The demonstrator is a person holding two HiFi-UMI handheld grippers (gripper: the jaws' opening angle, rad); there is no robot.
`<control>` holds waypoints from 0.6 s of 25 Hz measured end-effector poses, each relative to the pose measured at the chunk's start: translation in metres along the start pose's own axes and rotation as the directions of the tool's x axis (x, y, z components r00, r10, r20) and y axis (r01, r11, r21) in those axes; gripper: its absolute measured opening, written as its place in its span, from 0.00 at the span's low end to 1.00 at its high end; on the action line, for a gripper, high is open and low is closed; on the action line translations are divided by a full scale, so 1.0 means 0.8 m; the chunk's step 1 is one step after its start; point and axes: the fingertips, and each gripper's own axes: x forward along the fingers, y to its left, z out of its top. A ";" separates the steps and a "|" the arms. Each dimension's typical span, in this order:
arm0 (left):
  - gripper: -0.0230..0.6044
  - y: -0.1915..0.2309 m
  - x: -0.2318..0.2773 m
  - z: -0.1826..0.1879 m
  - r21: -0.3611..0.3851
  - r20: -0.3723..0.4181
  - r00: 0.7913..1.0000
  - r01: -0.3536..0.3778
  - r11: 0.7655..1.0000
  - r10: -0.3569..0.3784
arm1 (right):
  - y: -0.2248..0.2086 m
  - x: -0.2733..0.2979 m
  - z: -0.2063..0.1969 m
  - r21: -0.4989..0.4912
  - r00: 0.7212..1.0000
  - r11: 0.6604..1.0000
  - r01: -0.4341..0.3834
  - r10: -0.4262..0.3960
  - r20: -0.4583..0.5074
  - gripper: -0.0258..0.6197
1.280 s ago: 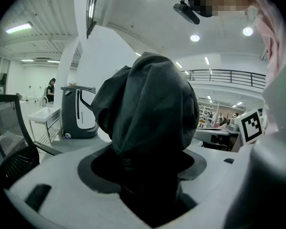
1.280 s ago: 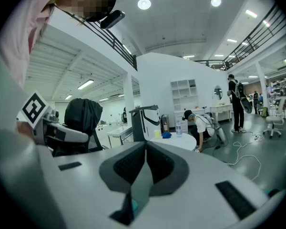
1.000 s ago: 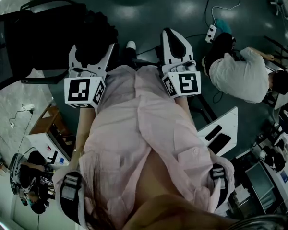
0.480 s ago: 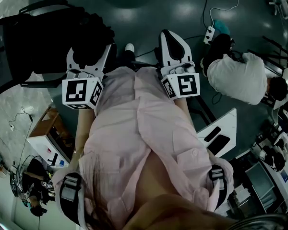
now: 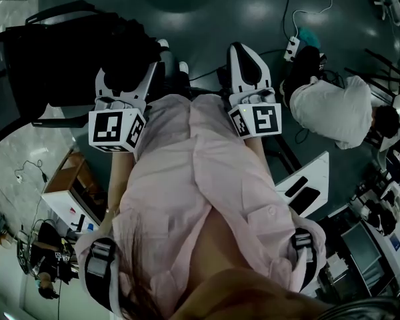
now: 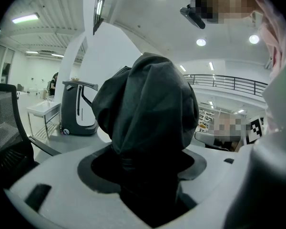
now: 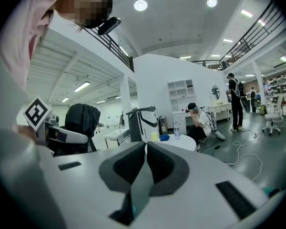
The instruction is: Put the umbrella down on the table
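The umbrella (image 6: 148, 109) is a folded bundle of black fabric, and my left gripper (image 6: 145, 163) is shut on its lower part. In the head view the umbrella (image 5: 123, 52) sticks out ahead of the left gripper (image 5: 123, 89), over the dark floor. The right gripper view shows the umbrella (image 7: 81, 120) held upright at the left. My right gripper (image 7: 146, 149) is shut with its pads together and nothing between them. In the head view the right gripper (image 5: 247, 69) is held level with the left, a body's width apart.
A black chair (image 5: 33, 59) stands close on the left. A seated person in white (image 5: 333, 109) is on the right, near a power strip (image 5: 293, 45) and cables. A white round table (image 7: 176, 141) with a bottle and cup lies ahead.
Both grippers have shifted only slightly. The person's shoes have stepped a little forward between them. The left gripper still holds the umbrella.
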 end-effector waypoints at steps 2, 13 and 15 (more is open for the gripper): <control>0.55 0.012 0.010 0.009 -0.002 0.008 1.000 0.004 1.000 -0.004 | 0.000 0.017 0.003 -0.004 1.000 1.000 0.002 -0.002 -0.005 0.09; 0.55 0.099 0.089 0.083 0.009 -0.010 0.998 0.056 0.998 -0.056 | 0.001 0.132 0.069 0.017 0.998 0.999 0.045 -0.045 0.043 0.09; 0.55 0.112 0.102 0.083 0.012 -0.025 0.997 0.068 0.998 -0.067 | -0.001 0.146 0.069 0.021 0.997 0.998 0.064 -0.065 0.045 0.09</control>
